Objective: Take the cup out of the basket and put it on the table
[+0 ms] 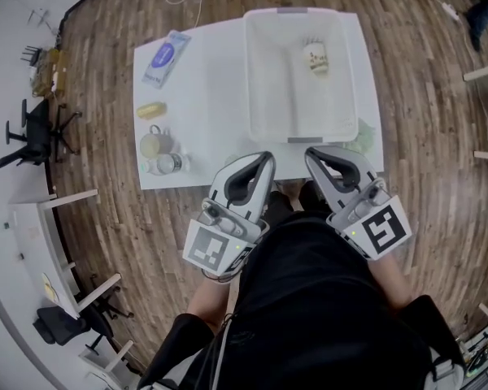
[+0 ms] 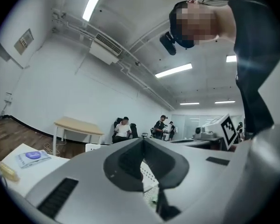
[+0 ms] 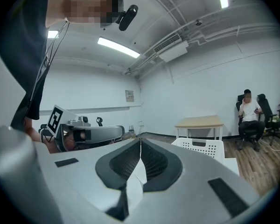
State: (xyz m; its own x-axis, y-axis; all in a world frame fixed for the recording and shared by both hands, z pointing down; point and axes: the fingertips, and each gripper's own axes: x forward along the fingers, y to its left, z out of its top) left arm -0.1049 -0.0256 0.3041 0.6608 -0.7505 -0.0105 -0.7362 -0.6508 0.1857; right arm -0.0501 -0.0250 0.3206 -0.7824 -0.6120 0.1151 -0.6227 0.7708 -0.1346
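Cup point(image 1: 315, 58), small and blurry, perhaps lies sideways in basket point(image 1: 268, 96); left claw point(image 1: 267, 158), right claw point(image 1: 310, 153) closed, empty.

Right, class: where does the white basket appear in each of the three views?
Head view: basket upper centre, on the table.
Left gripper view: basket low centre, only a perforated sliver.
Right gripper view: basket just right of centre.
Shared landmark: the white table under it.

cup point(image 1: 315, 58) in basket point(image 1: 268, 88), basket on table point(image 1: 203, 96), right side
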